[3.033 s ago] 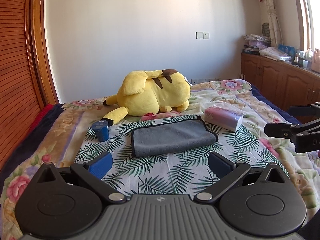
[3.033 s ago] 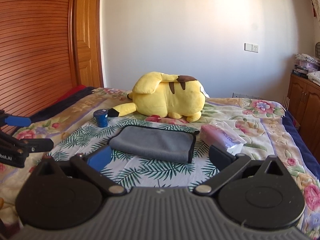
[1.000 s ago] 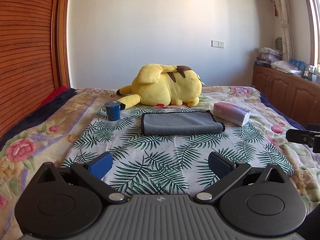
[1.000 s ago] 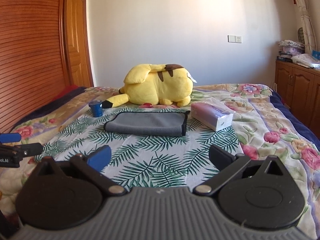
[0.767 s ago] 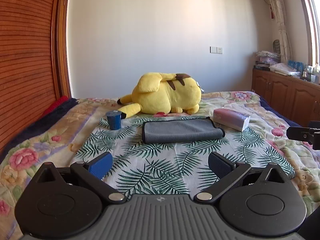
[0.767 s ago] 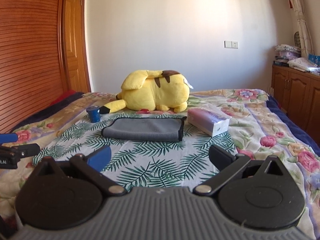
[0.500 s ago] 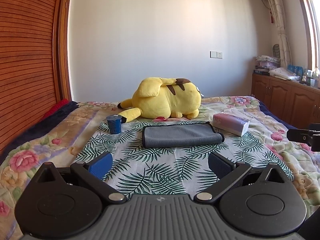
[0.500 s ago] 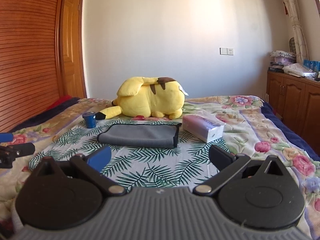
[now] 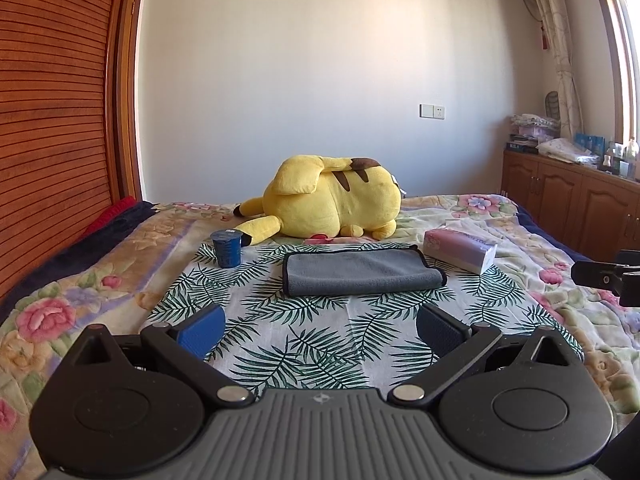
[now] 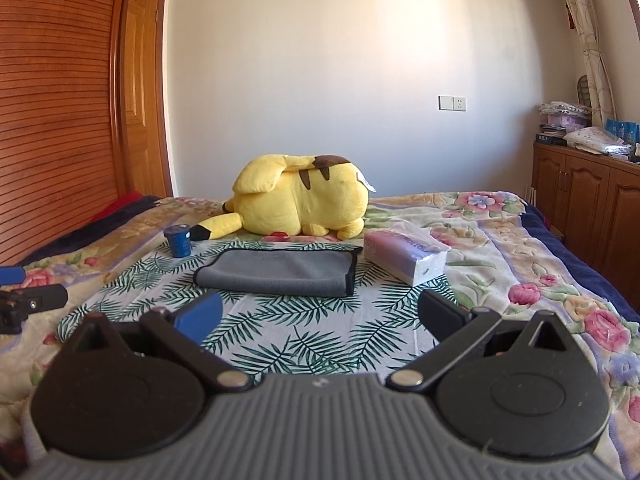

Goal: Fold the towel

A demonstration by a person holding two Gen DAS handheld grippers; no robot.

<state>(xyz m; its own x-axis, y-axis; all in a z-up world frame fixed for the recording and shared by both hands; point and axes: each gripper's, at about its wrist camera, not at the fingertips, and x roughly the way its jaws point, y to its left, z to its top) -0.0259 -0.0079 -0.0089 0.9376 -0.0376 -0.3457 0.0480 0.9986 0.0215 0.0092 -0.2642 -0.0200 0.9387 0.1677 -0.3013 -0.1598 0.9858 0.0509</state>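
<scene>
A grey towel [image 9: 360,272] with a dark edge lies folded flat on the palm-leaf cloth on the bed; it also shows in the right wrist view [image 10: 276,272]. My left gripper [image 9: 320,330] is open and empty, well short of the towel. My right gripper [image 10: 318,318] is open and empty, also short of the towel. The tip of the right gripper shows at the right edge of the left wrist view [image 9: 600,278], and the left gripper shows at the left edge of the right wrist view [image 10: 28,302].
A yellow plush toy [image 9: 332,202] lies behind the towel. A small blue cup [image 9: 227,248] stands to its left and a pink tissue pack [image 9: 460,250] lies to its right. A wooden wardrobe [image 9: 52,120] is left, wooden cabinets [image 9: 572,200] right.
Both grippers have pulled back from the towel and tilted up, so the towel looks smaller and farther away. The towel has not moved. Both grippers stay open.
</scene>
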